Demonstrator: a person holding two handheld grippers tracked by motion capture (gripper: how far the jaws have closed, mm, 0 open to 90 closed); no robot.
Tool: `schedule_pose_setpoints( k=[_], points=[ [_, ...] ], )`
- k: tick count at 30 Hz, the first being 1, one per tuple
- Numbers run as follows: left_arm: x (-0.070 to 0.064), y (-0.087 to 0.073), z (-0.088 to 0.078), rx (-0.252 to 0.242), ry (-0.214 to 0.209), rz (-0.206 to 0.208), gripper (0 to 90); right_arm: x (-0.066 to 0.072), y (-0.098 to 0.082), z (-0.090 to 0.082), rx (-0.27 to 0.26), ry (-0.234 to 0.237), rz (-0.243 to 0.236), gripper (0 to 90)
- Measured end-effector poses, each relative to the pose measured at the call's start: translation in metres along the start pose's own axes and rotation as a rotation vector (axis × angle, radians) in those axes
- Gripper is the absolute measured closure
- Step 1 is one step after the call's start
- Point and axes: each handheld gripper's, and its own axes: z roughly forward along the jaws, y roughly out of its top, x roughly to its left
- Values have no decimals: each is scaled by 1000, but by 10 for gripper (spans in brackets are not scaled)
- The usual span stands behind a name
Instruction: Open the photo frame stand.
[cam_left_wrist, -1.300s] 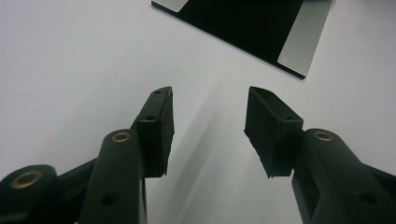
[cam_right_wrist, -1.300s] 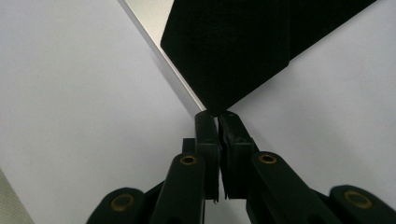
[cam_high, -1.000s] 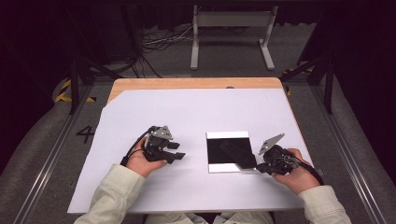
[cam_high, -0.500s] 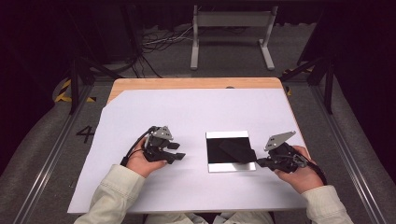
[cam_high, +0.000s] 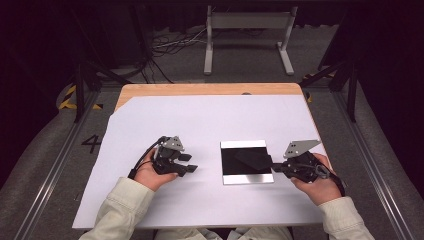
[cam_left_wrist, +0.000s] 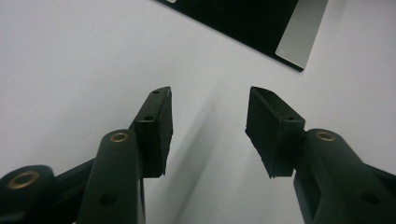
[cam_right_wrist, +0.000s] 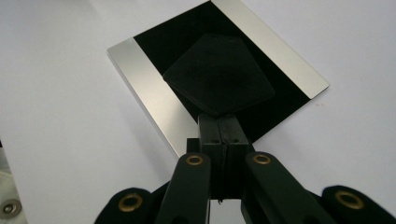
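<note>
A square plate (cam_high: 247, 178), black with a silver strip along two opposite edges (cam_right_wrist: 149, 98), lies flat on the white table. Over its black middle sits a thin black flat piece (cam_right_wrist: 219, 81) with angled corners, also visible in the high view (cam_high: 254, 159). My right gripper (cam_right_wrist: 218, 123) is shut on the near corner of that piece, reaching in from the plate's right side (cam_high: 274, 167). My left gripper (cam_high: 189, 165) rests in the person's left hand left of the plate, open, with only bare table between its pads (cam_left_wrist: 209, 126).
A white sheet (cam_high: 200, 120) covers the wooden tabletop (cam_high: 210, 89), with free room behind and left of the plate. On the dark floor beyond stand a metal frame (cam_high: 247, 30) and cables. Dark rails run along both sides of the table.
The right hand and its gripper have shifted slightly to the right, toward the plate's right edge. The left hand and the plate have stayed put.
</note>
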Motion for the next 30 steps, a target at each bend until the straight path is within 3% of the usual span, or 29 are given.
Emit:
schedule_pose_setpoints(
  k=[11, 30],
  points=[
    [-1, -1, 1, 4, -4, -3, 517, 2, 3, 1, -58, -18, 15, 900],
    [0, -1, -1, -5, 3, 0, 515, 0, 2, -3, -24, -1, 10, 882]
  ],
)
